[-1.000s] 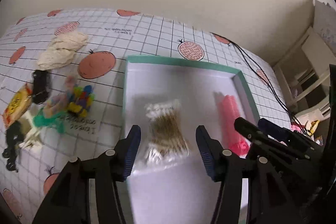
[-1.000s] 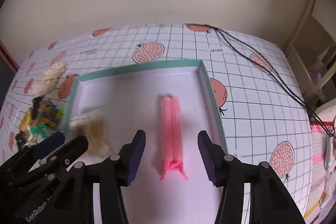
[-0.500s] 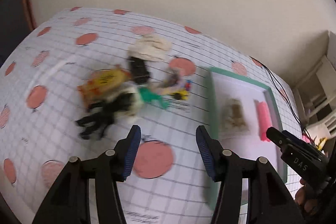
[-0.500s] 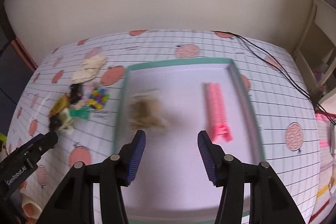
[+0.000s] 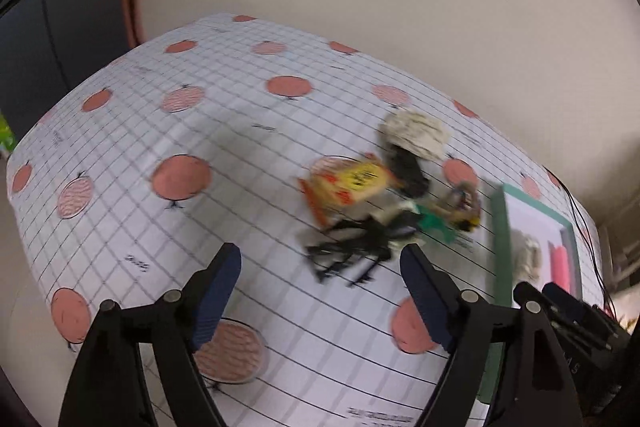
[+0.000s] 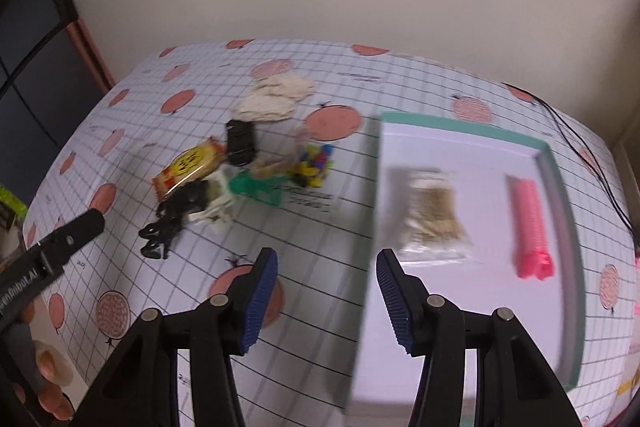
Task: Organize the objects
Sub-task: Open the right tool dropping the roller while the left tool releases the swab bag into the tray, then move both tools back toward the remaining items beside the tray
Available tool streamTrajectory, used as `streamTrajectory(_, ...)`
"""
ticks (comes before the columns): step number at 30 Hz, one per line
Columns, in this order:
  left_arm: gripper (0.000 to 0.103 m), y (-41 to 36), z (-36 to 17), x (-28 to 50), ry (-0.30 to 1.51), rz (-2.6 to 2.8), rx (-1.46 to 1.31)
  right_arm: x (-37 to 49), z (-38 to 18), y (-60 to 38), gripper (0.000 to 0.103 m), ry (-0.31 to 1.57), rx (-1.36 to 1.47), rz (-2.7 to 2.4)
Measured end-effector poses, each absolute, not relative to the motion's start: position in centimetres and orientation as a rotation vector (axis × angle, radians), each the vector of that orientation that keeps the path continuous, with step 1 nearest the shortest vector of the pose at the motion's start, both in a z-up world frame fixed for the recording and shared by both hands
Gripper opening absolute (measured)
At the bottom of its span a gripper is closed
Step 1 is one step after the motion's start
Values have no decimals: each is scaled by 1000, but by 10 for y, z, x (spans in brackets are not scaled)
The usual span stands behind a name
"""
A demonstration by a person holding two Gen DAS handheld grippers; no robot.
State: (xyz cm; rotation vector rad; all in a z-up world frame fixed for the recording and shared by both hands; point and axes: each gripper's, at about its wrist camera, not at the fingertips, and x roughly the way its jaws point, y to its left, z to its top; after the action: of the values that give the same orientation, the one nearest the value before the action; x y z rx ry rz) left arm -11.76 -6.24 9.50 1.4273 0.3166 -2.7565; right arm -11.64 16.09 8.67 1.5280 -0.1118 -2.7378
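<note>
Motion blur is smearing the clutter pile; the tray is running off the right wrist view's bottom edge.

Clutter pile lies left of tray.

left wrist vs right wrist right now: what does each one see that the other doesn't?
Only the left wrist view: the open left tool head-on, and the table's bare left stretch toward the dark panel.

Only the right wrist view: the open right tool head-on, nearly the whole tray, and the coloured beads clearly.

Both: the yellow snack packet, the black tangle, the cream cloth, the swab bag and the pink clip in the tray.
</note>
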Motion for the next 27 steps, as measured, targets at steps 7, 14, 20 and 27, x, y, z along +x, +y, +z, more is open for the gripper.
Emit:
streamTrajectory(7,103,-107,82,-125,405,-2629,1381,-133,69,139,65,-156,1534,-2697)
streamTrajectory(14,103,-122,70,-130,443,-2571,1394,-148,61,123,90,-132,1521,-2678)
streamTrajectory(20,103,-123,57,-140,484,-2542,1417,-163,65,120,103,-99,1479,-2697)
streamTrajectory(27,103,-120,49,-151,505,-2536,1423,-178,73,138,103,-199,1473,-2721)
